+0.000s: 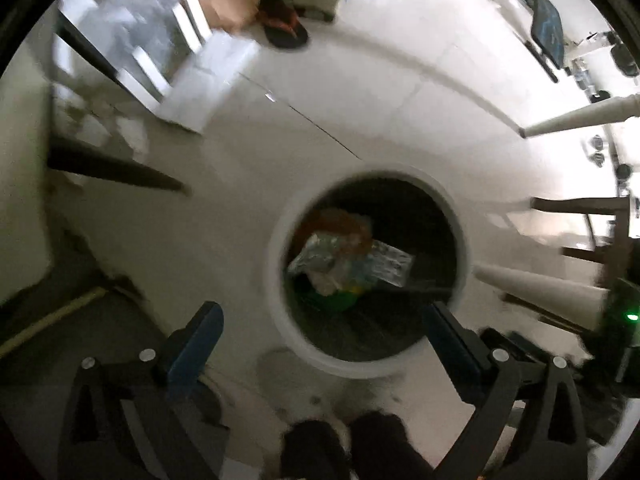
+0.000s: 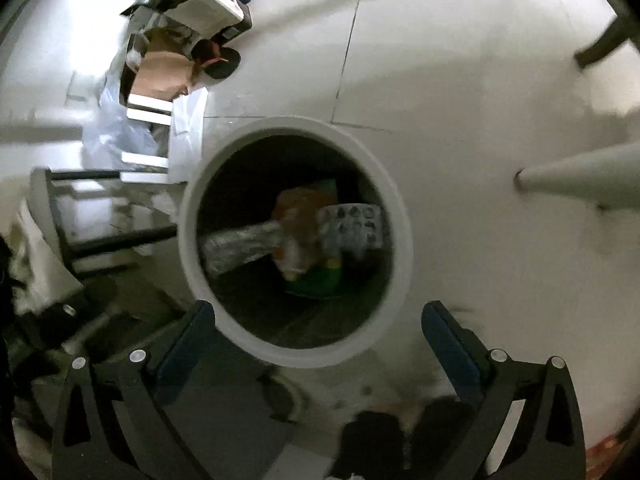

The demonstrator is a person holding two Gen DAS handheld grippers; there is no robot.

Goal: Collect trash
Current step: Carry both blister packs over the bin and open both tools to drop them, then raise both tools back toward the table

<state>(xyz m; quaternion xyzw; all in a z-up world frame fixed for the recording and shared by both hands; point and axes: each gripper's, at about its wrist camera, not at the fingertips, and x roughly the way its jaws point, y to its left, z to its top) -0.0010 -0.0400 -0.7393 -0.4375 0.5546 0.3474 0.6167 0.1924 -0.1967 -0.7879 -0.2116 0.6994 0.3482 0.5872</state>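
Note:
A round white-rimmed trash bin [image 1: 276, 280] stands on the white floor, seen from above in both views; it also shows in the right wrist view [image 2: 400, 216]. Inside lie crumpled trash pieces: silver foil wrapper [image 1: 316, 254], orange wrapper [image 1: 340, 222], a blister pack [image 2: 354, 226] and something green [image 2: 316, 282]. My left gripper [image 1: 324, 320] is open and empty above the bin's near rim. My right gripper [image 2: 320, 316] is open and empty above the bin's near rim.
White tapered furniture legs [image 1: 576, 118] [image 2: 580, 178] and dark legs [image 1: 116, 170] stand around the bin. A dark sandal [image 1: 286, 30] and a brown bag [image 2: 160, 72] lie further off. The person's feet [image 1: 352, 448] are at the bottom.

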